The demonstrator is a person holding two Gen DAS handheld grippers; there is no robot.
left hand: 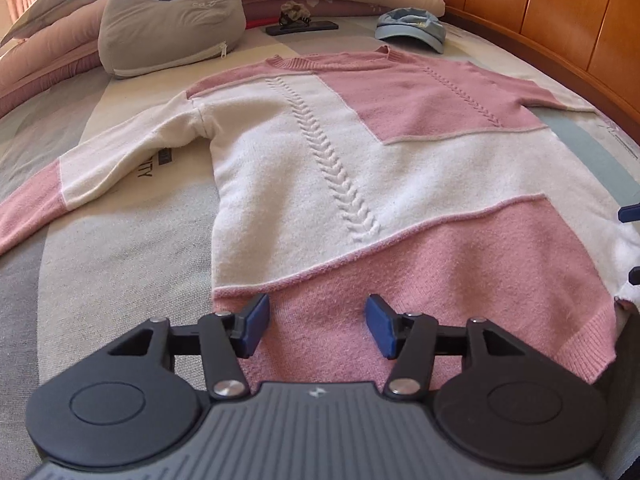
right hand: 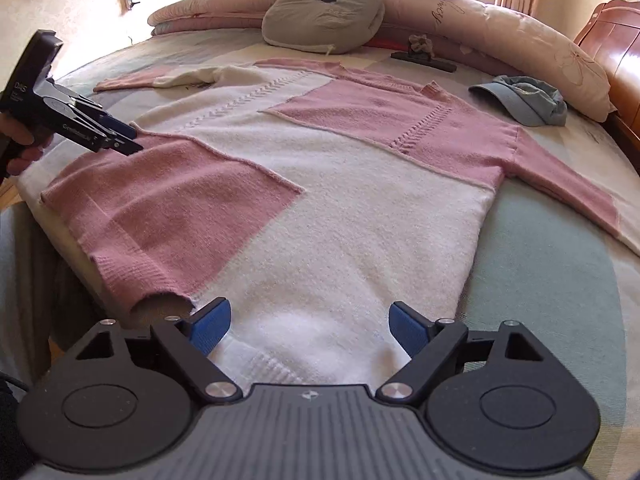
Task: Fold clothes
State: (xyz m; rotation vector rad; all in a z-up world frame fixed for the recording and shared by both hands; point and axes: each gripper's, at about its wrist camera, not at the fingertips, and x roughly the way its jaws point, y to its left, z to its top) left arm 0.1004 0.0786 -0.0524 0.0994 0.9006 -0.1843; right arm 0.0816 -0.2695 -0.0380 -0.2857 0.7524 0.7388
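A pink and white knit sweater (left hand: 360, 168) lies flat, front up, on the bed, collar at the far side and both sleeves spread out. My left gripper (left hand: 318, 322) is open just above the pink hem band near the sweater's lower left corner, nothing between its blue pads. In the right wrist view the same sweater (right hand: 340, 208) fills the middle. My right gripper (right hand: 310, 322) stands open over the white hem corner. The left gripper (right hand: 126, 140) shows there at the left, held in a hand (right hand: 24, 148), low over the pink panel. The right gripper's blue tips (left hand: 632, 245) peek in at the left wrist view's right edge.
A grey ring-shaped cushion (left hand: 172, 16) and pink pillows (right hand: 500, 36) lie beyond the collar. A blue cap (right hand: 524, 98) and a dark phone with a hair clip (left hand: 302, 26) rest near the neckline. A wooden headboard (left hand: 560, 8) runs along one side. The striped bedsheet (right hand: 540, 280) surrounds the sweater.
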